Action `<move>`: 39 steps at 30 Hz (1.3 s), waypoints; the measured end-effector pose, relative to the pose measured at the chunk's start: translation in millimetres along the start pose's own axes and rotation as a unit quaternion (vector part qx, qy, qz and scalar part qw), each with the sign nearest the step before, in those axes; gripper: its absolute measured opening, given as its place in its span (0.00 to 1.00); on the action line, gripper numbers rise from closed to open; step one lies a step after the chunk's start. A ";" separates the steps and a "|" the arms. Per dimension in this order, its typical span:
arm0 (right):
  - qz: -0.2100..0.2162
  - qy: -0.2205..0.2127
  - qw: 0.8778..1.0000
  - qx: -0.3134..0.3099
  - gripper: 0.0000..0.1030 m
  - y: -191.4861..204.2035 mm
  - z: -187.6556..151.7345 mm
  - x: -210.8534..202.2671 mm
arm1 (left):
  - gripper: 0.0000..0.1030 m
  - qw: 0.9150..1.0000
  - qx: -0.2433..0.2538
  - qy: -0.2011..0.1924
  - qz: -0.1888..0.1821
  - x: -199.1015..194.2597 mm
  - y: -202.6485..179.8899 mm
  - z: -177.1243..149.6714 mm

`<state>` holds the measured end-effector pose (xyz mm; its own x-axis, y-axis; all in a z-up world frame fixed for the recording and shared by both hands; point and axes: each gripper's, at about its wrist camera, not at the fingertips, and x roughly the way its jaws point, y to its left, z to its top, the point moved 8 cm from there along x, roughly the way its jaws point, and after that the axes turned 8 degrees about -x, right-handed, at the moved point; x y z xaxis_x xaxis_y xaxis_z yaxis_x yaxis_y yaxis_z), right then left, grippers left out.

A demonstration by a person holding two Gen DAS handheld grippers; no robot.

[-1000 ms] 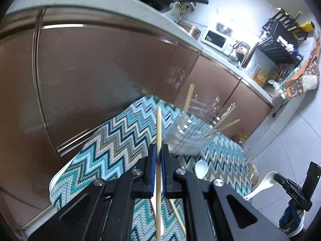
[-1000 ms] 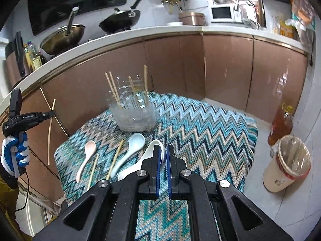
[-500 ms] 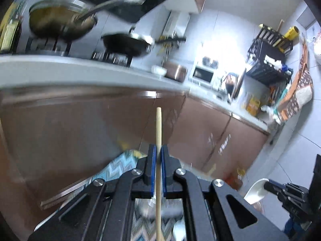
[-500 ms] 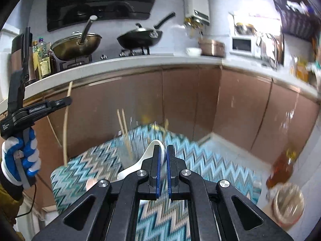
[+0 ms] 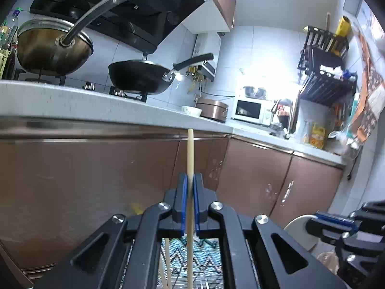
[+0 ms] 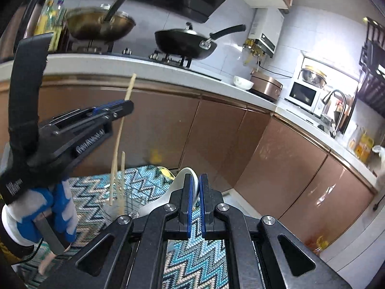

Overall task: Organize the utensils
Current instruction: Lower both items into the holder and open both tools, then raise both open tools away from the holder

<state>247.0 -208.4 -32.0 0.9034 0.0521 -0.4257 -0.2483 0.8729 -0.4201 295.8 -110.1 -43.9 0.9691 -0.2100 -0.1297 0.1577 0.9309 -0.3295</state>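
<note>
L gripper [image 5: 189, 185] is clenched on a wooden chopstick [image 5: 190, 154]; blue pads pinch it abt mid-length, stick runs straight up past the fingertips in front of the brown cabinet doors [image 5: 84, 180] and down between the black arms; below it in the L wrist view a bit of zigzag cloth [image 5: 192, 250] and a wire rack w/ other chopsticks, only partly seen; R gripper [image 6: 195, 187] is closed on a white ceramic spoon [image 6: 179, 183]; pads grip the handle, bowl end sticks out to the left of the fingertips, over the blue-white zigzag cloth [image 6: 190, 255]; in the R wrist view the L gripper [image 6: 125, 107] sits at left, held by a hand [image 6: 45, 214] in a blue and white glove, chopstick [image 6: 121, 130] tilted slightly, its lower tip near other upright chopsticks [image 6: 122, 180] over the cloth; whether it touches them can't tell; behind: counter w/ a black wok [image 6: 185, 42], a metal pan [image 6: 99, 25], a white bowl [image 6: 243, 82], a microwave [image 6: 304, 94]; a pinkish spoon end [image 6: 44, 266] shows at lower left under the glove
</note>
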 end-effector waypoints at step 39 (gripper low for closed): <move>-0.031 -0.001 0.990 0.140 0.49 13.0 -71.8 -79.8 | 0.58 0.992 0.078 0.084 0.050 -131.1 33.7 -31.4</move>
<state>146.6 -236.0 -61.1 0.9146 -0.0053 -0.4043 -0.0856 0.9747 -0.2065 168.1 -60.6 -67.4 0.9377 -0.1497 -0.3135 0.1028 0.9816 -0.1612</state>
